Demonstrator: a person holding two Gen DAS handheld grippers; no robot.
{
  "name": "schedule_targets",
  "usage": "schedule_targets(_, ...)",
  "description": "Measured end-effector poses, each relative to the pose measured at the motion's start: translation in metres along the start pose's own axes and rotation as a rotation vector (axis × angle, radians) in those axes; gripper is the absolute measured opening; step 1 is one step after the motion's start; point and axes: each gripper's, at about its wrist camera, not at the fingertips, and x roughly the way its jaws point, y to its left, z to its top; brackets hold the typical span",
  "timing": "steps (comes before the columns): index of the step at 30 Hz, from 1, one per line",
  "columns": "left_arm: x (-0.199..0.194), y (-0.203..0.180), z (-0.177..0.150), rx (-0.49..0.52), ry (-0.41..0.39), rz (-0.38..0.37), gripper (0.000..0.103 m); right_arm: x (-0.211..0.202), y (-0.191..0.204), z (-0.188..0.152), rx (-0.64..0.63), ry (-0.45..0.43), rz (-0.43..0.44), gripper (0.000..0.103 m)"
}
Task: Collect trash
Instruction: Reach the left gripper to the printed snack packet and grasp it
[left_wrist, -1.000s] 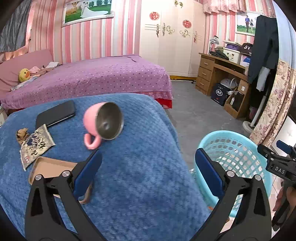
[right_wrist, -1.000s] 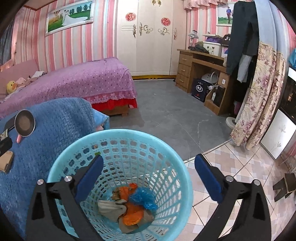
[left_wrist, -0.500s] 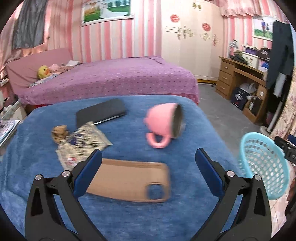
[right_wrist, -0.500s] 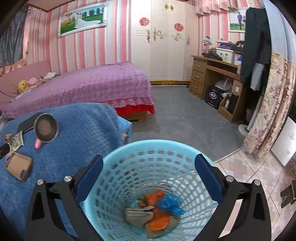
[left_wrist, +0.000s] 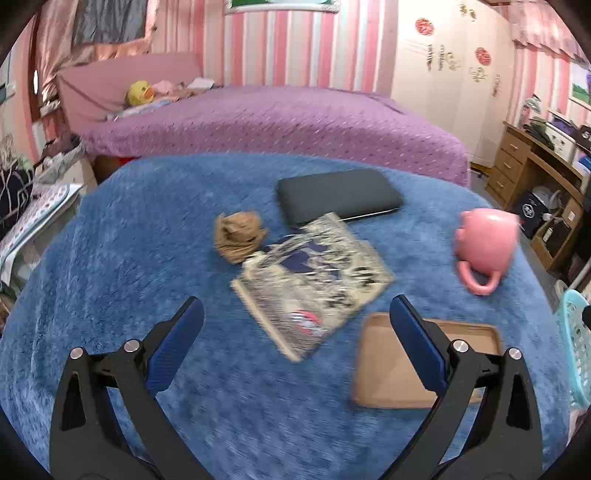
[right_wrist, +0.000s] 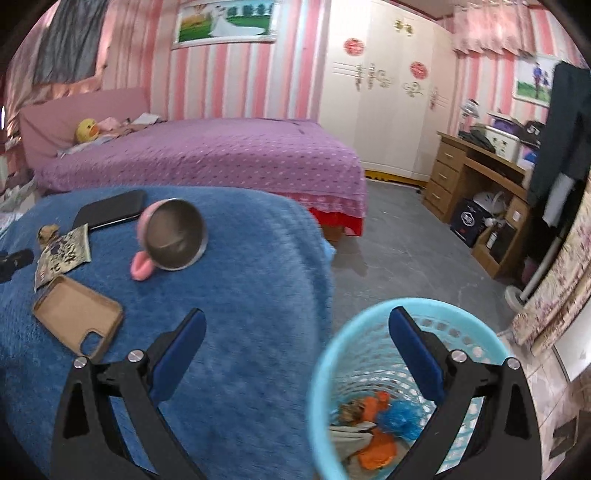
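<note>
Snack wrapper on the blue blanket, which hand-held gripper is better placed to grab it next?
Left. The left hand-held gripper is open right above the snack wrapper; the right hand-held gripper is by the basket.

The left gripper (left_wrist: 295, 325) is held with its jaws spread wide, empty. The right gripper (right_wrist: 297, 334) is likewise held wide apart and empty.

I saw a fuzzy, deep-pile blue blanket (left_wrist: 110, 258) with a matt nap. The snack wrapper (left_wrist: 314, 273) looked like glossy printed foil, the brown wad (left_wrist: 238, 236) like crumpled paper. The pink mug (right_wrist: 170, 236) had a smooth plastic shell and a brushed metal lining. The phone case (right_wrist: 74, 314) looked matt tan, the dark phone (left_wrist: 338, 195) smooth. The basket (right_wrist: 332, 354) was pale blue perforated plastic.
</note>
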Motion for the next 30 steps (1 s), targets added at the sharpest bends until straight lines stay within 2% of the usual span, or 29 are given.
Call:
schedule_targets(3, 0.019, 0.015, 0.000, -0.022, 0.053, 0.014, 0.097, 0.008, 0.018, 0.003, -0.011, 0.022, 0.034, 0.097)
schedule_targets(6, 0.035, 0.024, 0.001, -0.055, 0.105, -0.005, 0.097, 0.016, 0.030, 0.004, -0.032, 0.039, 0.035, 0.097)
schedule_targets(11, 0.055, 0.025, 0.009, -0.059, 0.134, -0.012, 0.096, 0.032, 0.025, 0.009, 0.031, 0.077, 0.067, 0.097)
schedule_targets(17, 0.078, 0.011, 0.014, -0.008, 0.187, 0.013, 0.084, 0.047, 0.017, 0.007, 0.123, 0.108, 0.097, 0.097)
schedule_targets(19, 0.077, 0.007, 0.015, 0.011, 0.181, -0.003, 0.074, 0.050, 0.022, 0.006, 0.110, 0.109, 0.089, 0.097)
schedule_targets(22, 0.074, 0.006, 0.014, 0.020, 0.170, -0.010, 0.059, 0.043, 0.033, 0.009, 0.079, 0.064, 0.072, 0.097)
schedule_targets(24, 0.071, 0.008, 0.013, 0.022, 0.160, -0.032, 0.032, 0.040, 0.040, 0.012, 0.064, 0.047, 0.070, 0.097)
schedule_targets(26, 0.068, 0.011, 0.013, 0.025, 0.154, -0.033, 0.024, 0.039, 0.048, 0.012, 0.053, 0.040, 0.072, 0.097)
schedule_targets(30, 0.057, 0.019, 0.012, 0.002, 0.135, -0.132, 0.010, 0.036, 0.068, 0.012, 0.012, 0.034, 0.078, 0.097)
